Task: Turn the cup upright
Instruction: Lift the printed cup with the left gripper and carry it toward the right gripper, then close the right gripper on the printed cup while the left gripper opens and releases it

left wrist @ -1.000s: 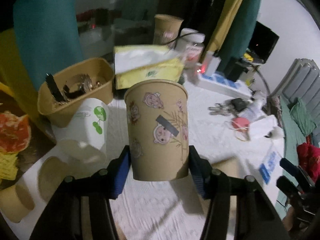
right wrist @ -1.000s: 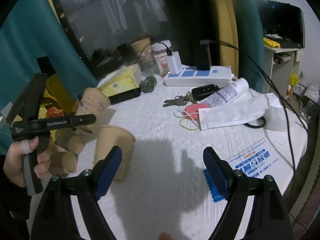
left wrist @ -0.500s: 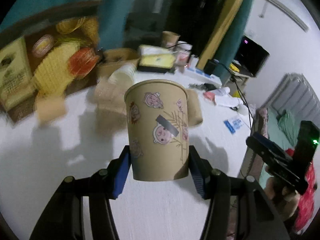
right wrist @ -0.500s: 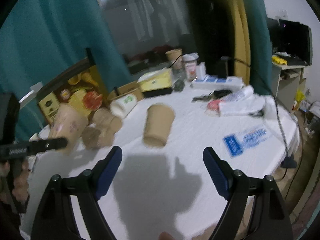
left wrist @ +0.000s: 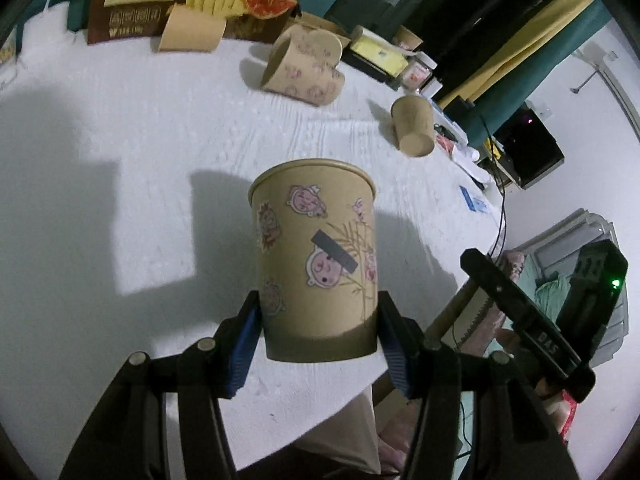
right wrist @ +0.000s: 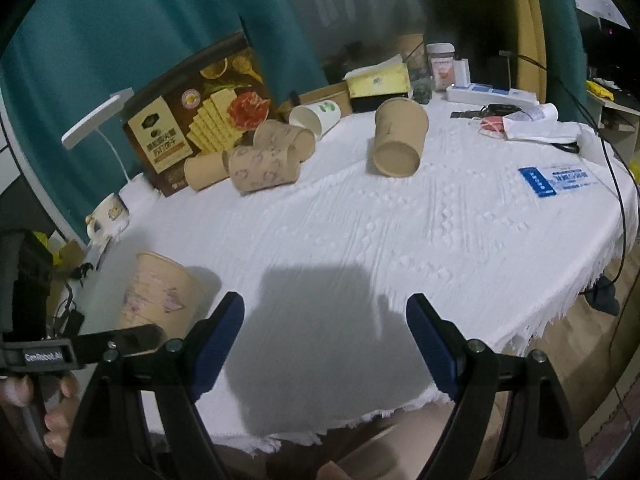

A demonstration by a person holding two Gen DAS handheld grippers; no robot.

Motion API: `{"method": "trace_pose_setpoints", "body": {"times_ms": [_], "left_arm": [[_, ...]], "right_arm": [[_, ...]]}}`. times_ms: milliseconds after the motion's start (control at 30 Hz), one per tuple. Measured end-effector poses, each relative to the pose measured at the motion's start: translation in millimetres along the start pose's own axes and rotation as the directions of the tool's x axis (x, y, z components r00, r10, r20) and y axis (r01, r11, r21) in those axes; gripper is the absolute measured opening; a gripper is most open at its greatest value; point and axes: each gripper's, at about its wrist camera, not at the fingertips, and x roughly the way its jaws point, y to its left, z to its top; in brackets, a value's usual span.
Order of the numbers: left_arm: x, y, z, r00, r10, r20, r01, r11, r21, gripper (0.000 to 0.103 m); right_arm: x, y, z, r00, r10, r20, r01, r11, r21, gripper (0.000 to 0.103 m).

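Left gripper [left wrist: 318, 336] holds a printed paper cup [left wrist: 316, 256] rim-up over the white tablecloth [left wrist: 160, 160]; right gripper [right wrist: 324, 344] is empty.

The left gripper's blue pads [left wrist: 242, 344] press on the lower wall of the cartoon-printed cup from both sides, mouth up and base toward the camera, near the table's front edge. In the right wrist view the same cup [right wrist: 160, 292] shows at lower left, upright, with the left gripper's black body across its base and a hand [right wrist: 48, 412] on the handle. The right gripper's jaws stand apart with nothing between them, only shadowed cloth. Farther back a plain brown cup [right wrist: 398, 138] lies tipped, mouth toward the camera. Several printed cups [right wrist: 266, 158] lie on their sides by a cracker box [right wrist: 200, 116].
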Motion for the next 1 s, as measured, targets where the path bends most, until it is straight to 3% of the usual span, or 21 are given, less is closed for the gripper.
{"method": "trace_pose_setpoints", "body": {"times_ms": [367, 600, 1000], "left_arm": [[17.6, 1.7, -4.0, 0.999, -0.022, -0.037, 0.021, 1.000, -0.019, 0.059], [13.9, 6.2, -4.2, 0.999, -0.024, -0.022, 0.024, 0.999, -0.025, 0.075], [-21.1, -5.2, 4.0, 0.996, -0.039, 0.082, 0.034, 0.997, 0.063, 0.079]], "right_arm": [[3.0, -1.7, -2.7, 0.999, -0.036, -0.026, 0.037, 0.999, 0.011, 0.081], [6.2, 1.1, 1.0, 0.998, -0.061, -0.027, 0.062, 0.998, 0.000, 0.081], [5.4, 19.0, 12.3, 0.997, -0.080, -0.009, 0.080, 0.995, -0.055, 0.081]]}}
